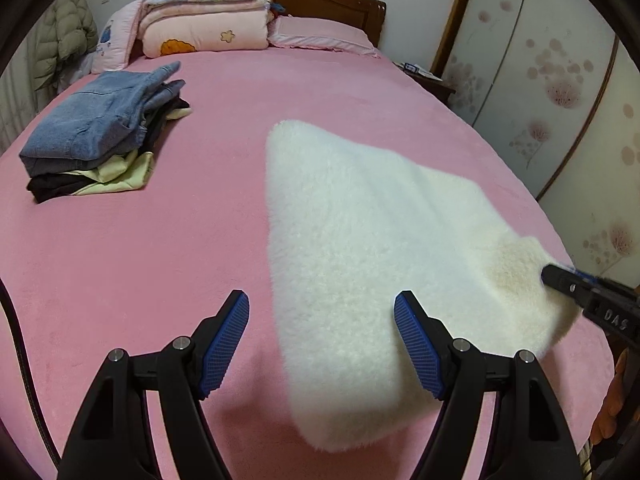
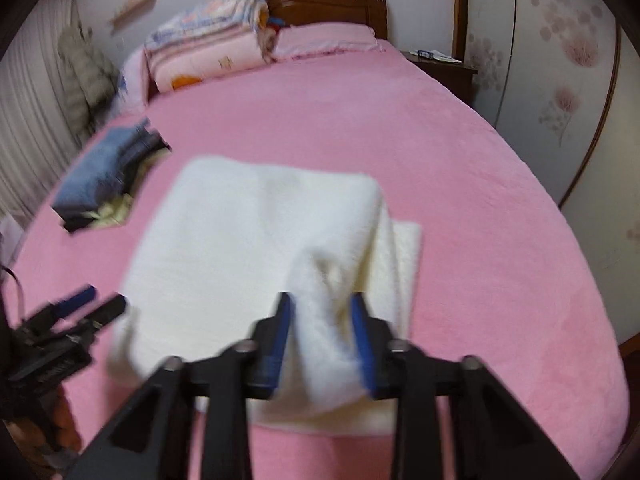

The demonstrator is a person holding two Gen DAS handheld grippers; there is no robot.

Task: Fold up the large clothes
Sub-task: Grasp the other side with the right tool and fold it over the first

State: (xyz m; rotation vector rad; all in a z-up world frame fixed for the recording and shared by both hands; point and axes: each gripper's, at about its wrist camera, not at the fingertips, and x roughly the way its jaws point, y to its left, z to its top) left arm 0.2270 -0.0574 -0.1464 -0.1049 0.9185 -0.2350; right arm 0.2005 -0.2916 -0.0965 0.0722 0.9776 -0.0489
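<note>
Right gripper (image 2: 322, 320) clamped on a raised fold of white fleece garment (image 2: 256, 248). Spread over pink bed (image 2: 480, 200). Left gripper (image 2: 94, 302) beside its edge.

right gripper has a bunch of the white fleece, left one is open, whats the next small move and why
Probably carry the right gripper toward the left gripper, laying its pinched fold over the white fleece garment. The right jaws are shut on a raised bunch at the garment's right side, with a flat layer showing beneath. The left gripper is open beside the garment, gripping nothing, and could pin the near edge on the pink bed.
</note>
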